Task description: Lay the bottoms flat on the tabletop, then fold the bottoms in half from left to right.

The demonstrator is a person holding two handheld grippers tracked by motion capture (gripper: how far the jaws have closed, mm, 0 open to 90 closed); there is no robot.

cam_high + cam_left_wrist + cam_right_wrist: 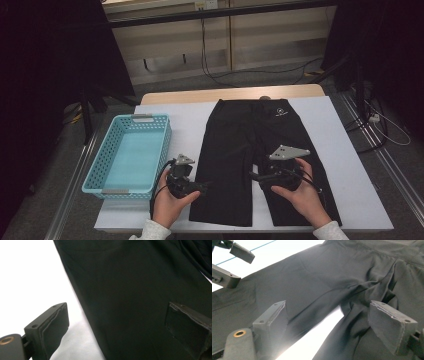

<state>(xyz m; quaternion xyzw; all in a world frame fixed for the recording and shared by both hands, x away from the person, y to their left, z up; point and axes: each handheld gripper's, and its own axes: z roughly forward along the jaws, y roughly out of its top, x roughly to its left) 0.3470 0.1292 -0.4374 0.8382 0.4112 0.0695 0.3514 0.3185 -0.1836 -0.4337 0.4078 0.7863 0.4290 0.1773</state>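
White sheeting covers the desk (345,165), with black shorts (245,145) flat at its middle. Nearest, the left gripper (204,187) and right gripper (255,176) hover, fingers spread and empty, over the shorts' legs. Pinching each hem squarely should fold cleanly. Left of the shorts waits a blue basket (95,175).

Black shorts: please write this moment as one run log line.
shorts: flat on white cloth | left gripper: open, at leg edge | right gripper: open, above legs | basket: empty
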